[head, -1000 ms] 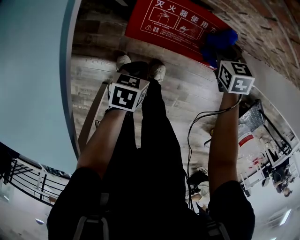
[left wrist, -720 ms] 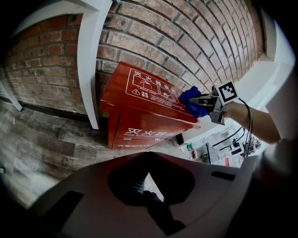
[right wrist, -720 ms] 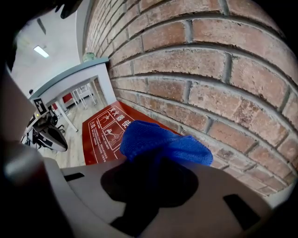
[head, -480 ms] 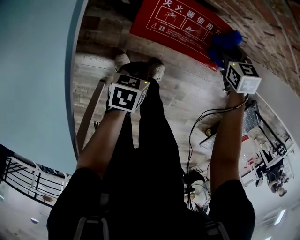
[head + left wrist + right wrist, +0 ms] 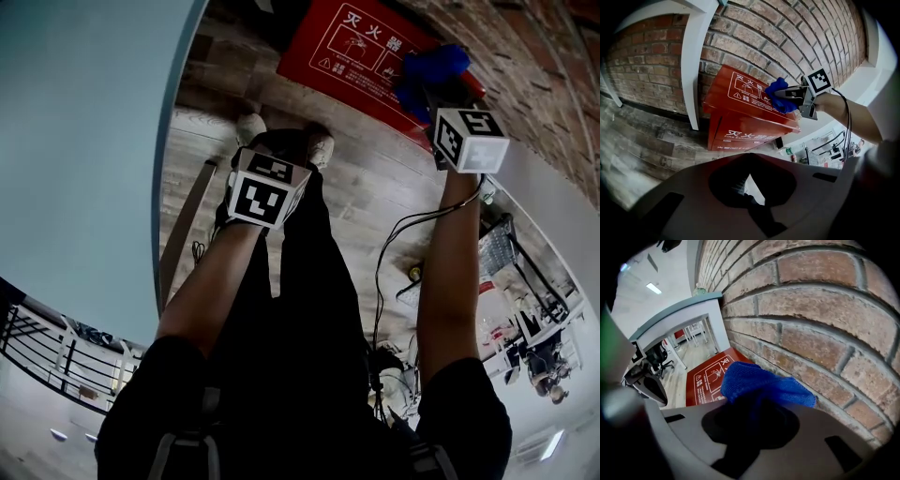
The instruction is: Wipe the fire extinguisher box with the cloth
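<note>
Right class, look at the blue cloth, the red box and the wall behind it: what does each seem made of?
The cloth: soft, fuzzy fabric, likely microfibre, bunched in folds. The box: probably painted sheet metal, smooth and slightly glossy red, with crisp edges and white printed lettering. The wall: rough, matte brick with pale mortar joints.

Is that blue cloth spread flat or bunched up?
Bunched up: the blue cloth bulges in a wad from the right gripper, clamped in its jaws.
</note>
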`<state>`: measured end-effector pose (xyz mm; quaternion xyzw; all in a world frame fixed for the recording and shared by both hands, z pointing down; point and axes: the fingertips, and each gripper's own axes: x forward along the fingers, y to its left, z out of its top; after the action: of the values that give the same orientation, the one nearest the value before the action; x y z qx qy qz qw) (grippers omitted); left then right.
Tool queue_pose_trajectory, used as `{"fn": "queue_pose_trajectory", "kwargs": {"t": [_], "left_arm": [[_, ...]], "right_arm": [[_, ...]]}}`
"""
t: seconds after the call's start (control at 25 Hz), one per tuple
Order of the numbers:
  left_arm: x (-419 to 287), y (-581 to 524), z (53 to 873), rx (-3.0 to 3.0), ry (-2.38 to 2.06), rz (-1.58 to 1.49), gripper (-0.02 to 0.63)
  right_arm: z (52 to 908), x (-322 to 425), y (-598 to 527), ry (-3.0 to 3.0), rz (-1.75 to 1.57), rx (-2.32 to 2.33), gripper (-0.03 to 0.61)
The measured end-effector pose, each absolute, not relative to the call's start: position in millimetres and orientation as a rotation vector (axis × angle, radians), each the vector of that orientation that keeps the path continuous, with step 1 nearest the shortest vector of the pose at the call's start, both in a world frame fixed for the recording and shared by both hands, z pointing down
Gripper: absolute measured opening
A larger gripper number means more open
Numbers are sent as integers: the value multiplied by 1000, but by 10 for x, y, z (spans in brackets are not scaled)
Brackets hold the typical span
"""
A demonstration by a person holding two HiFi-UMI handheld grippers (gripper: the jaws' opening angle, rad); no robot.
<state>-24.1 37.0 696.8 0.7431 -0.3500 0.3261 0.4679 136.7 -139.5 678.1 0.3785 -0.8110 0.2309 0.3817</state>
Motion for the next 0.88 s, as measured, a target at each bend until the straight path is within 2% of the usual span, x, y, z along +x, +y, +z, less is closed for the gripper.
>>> {"fn": "queue_pose_trajectory", "kwargs": {"t": [0.36,0.88], "left_arm": [[-206,362,6971,1808,-859,750,5],[-376,256,6804,1815,-878,759,5]], "right_arm": [[6742,586,-1599,-2111,459,804,97],[6704,-137,-1779,-2104,410,684,97]]}}
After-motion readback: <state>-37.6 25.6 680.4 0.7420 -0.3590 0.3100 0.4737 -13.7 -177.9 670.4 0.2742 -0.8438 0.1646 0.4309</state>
